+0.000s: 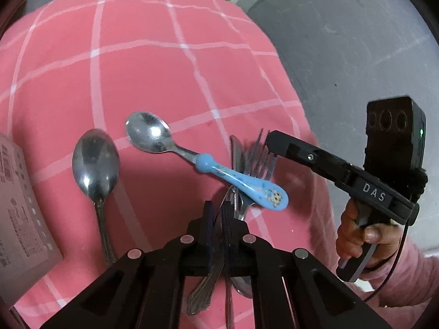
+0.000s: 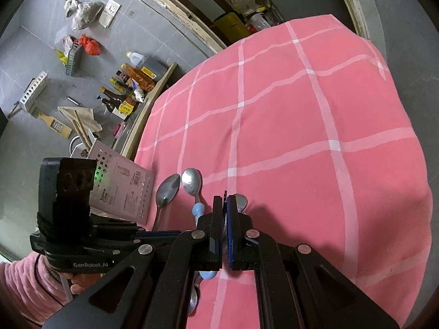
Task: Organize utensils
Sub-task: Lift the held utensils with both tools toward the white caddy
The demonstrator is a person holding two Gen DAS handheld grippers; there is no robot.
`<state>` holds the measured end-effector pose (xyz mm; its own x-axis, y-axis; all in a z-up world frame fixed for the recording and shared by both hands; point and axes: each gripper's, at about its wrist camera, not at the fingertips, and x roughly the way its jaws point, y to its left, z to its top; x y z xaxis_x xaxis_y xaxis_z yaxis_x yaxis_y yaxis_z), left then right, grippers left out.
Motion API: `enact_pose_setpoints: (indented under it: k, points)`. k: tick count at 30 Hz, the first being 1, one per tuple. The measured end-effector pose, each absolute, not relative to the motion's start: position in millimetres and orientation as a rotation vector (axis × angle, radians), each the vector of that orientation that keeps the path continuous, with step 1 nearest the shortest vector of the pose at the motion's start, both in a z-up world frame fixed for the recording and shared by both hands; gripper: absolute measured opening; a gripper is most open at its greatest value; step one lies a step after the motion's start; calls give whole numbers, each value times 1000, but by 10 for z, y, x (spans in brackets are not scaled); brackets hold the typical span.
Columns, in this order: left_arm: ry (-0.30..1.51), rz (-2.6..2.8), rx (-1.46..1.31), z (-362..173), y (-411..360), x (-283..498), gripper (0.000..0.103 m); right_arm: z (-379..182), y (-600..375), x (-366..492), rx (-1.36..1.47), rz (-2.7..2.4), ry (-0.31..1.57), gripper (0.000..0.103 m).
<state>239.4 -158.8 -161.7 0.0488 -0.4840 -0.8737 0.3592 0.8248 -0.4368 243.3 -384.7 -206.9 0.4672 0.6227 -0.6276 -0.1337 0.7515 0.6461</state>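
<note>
On the pink checked cloth (image 1: 164, 76) lie a large steel spoon (image 1: 96, 161) and a blue-handled spoon (image 1: 241, 183), whose handle rests across a pile of steel forks (image 1: 252, 161). My left gripper (image 1: 218, 205) is shut on a thin steel handle that runs up from between its pads into that pile. My right gripper (image 1: 270, 142), held in a hand (image 1: 356, 235), comes in from the right with its tip against the fork tines. In the right wrist view my right gripper (image 2: 225, 200) is shut over the pile; whether it pinches a tine is hidden.
A white perforated box (image 2: 123, 189) stands at the cloth's left edge, close to the large spoon (image 2: 167, 189). The cloth drops off to grey floor (image 1: 356, 54) on the right. Bottles (image 2: 131, 82) and bags clutter the floor beyond the table.
</note>
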Motion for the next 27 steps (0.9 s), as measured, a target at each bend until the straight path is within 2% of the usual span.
enact_pose_setpoints:
  k: [10, 27]
  points:
    - [1315, -579, -17, -1358, -1588, 2067, 2, -1607, -3866, 2179, 463, 426, 874, 2]
    - [866, -348, -69, -184, -771, 1698, 1, -247, -3757, 1720, 264, 305, 549, 2]
